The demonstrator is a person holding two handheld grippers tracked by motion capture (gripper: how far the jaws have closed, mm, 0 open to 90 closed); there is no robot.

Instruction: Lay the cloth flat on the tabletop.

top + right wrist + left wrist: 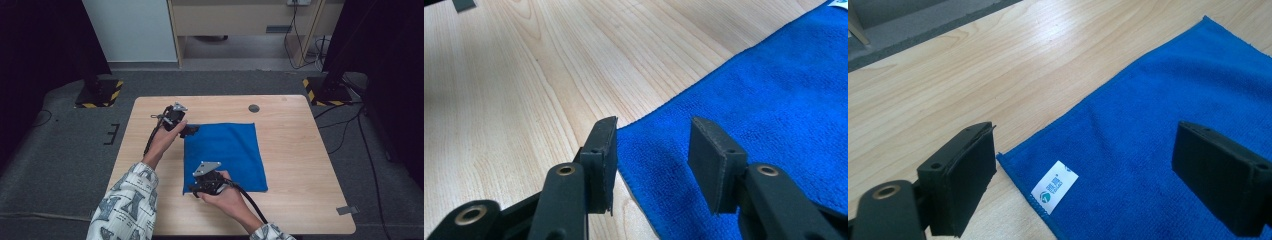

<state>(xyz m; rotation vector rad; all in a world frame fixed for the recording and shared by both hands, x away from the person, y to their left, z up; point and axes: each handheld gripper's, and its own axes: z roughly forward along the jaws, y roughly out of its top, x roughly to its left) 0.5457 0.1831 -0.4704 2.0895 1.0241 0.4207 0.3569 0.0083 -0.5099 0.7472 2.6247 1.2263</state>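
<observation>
My left hand-held gripper [1083,175] gapes over the fuzzy blue microfibre cloth's [225,152] tagged corner; my right hand-held gripper [651,160] stands apart over another corner on the woodgrain surface [300,150].

Small white tag [1054,187] with green logo on the blue cloth's [1158,135] corner, print too small to read
</observation>
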